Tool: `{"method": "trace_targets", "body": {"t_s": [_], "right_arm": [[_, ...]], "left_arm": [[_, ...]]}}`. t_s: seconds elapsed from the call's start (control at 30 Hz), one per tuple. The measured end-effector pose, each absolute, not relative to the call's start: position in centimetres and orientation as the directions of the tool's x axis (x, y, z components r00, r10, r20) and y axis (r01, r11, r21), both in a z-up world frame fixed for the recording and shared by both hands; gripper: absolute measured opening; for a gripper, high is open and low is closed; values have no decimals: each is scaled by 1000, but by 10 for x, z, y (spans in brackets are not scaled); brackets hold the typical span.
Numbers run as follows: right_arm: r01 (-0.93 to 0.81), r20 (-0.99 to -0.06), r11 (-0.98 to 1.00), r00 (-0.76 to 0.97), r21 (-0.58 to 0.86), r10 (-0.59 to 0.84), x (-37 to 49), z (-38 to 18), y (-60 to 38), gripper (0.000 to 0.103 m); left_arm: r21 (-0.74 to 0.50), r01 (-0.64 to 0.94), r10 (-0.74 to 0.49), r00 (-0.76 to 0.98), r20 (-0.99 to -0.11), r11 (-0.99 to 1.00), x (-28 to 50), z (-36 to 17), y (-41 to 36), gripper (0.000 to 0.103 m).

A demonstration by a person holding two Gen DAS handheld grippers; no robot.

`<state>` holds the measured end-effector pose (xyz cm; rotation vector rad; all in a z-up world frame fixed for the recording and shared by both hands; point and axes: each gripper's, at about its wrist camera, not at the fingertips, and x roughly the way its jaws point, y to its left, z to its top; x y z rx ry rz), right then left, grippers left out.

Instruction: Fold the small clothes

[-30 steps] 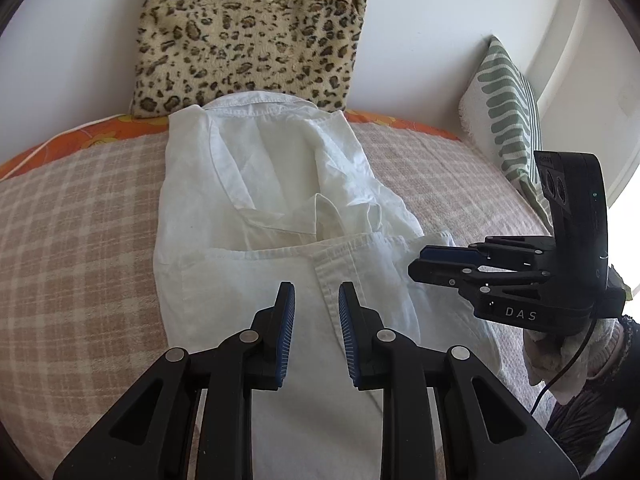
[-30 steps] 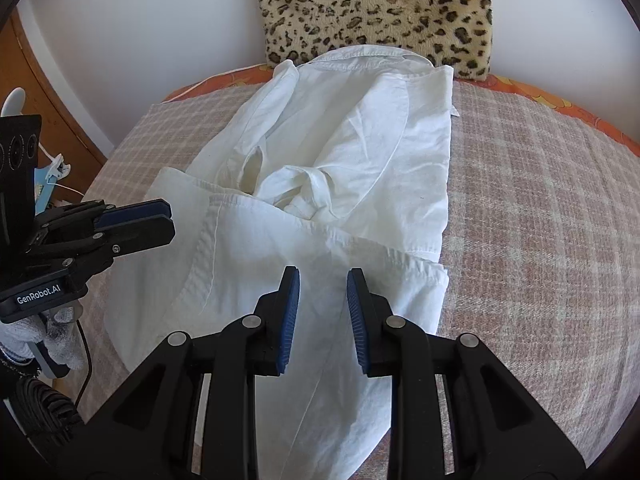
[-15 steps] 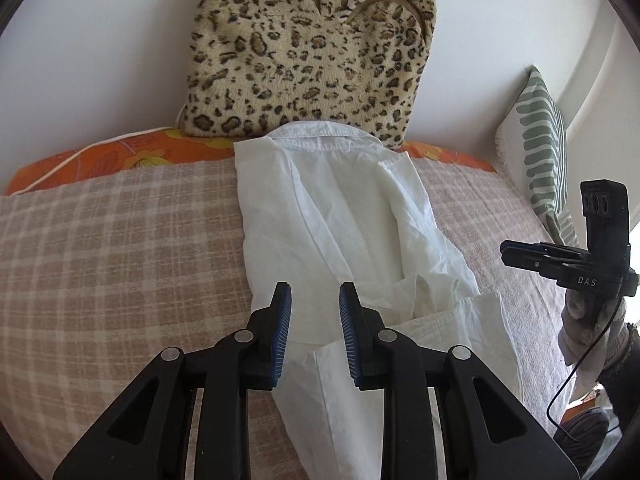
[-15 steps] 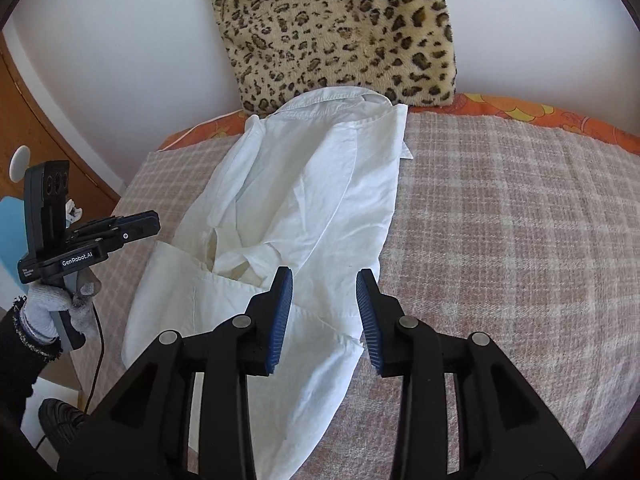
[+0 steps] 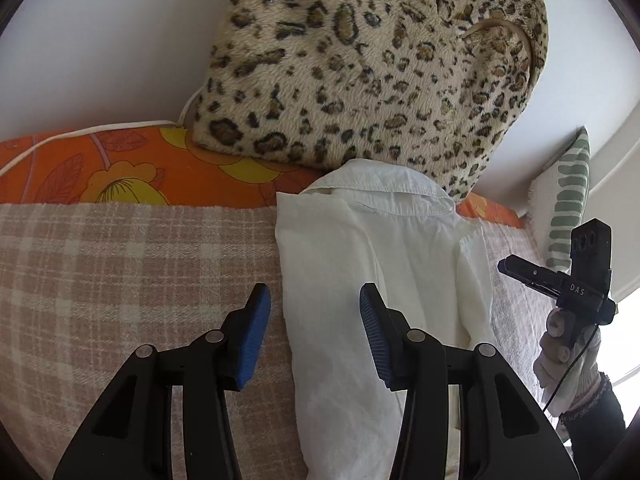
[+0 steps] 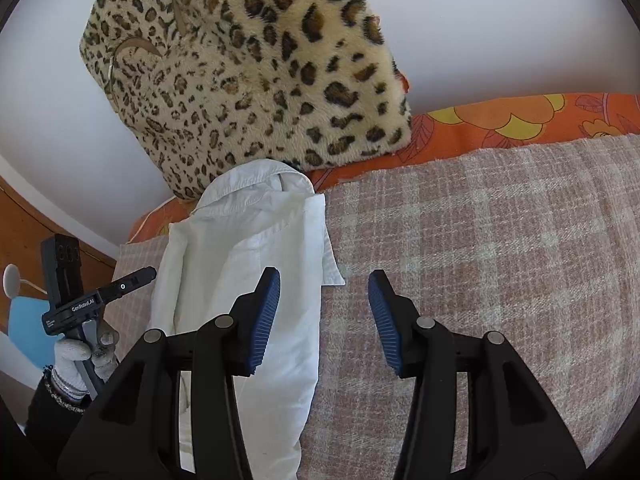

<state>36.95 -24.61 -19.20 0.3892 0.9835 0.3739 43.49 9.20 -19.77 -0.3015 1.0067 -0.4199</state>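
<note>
Crumpled white cotton shirt (image 5: 360,272) on coarse plaid blanket (image 5: 120,272).

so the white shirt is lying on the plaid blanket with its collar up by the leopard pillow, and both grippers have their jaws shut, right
Not quite: the jaws are open on both the left gripper and the right gripper, as each wrist view shows. The rest holds: the white shirt lies on the plaid blanket, collar by the leopard pillow.

A shirt (image 5: 372,264) is laid lengthwise on a blanket (image 5: 120,264), its collar touching a cushion (image 5: 372,64) propped against the wall behind. The left gripper (image 5: 314,320) is positioned over the shirt's left edge, the right gripper (image 6: 324,312) over its right edge.
</note>
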Motion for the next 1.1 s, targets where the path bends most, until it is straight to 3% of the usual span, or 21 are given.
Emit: {"method": "trace_targets", "body": {"t_s": [0.4,0.57,0.63,0.7,1.1], "right_arm": [[-171,-697,831,470,529,541,414,-213,-233,49],[-201,-713,839,451,505,537,420,-222,-215,47],[-219,-717,836,435,503,545,422,-221,-208,33],[-225,-726,841,428,491,538,425,-218,-203,11],[-335,-670,820,472,465,573,404,-155,-198,5]], "left_arm": [[-387,250,-461,491,-740,887,477,-211,71,42],[-462,234,-516,451,-728,856,489,-219,65,11],[-474,236,-527,448,-722,849,490,-219,64,8],[-475,246,-534,453,-715,845,488,-217,63,7],[-509,309,-591,515,-621,803,464,-168,71,4]]}}
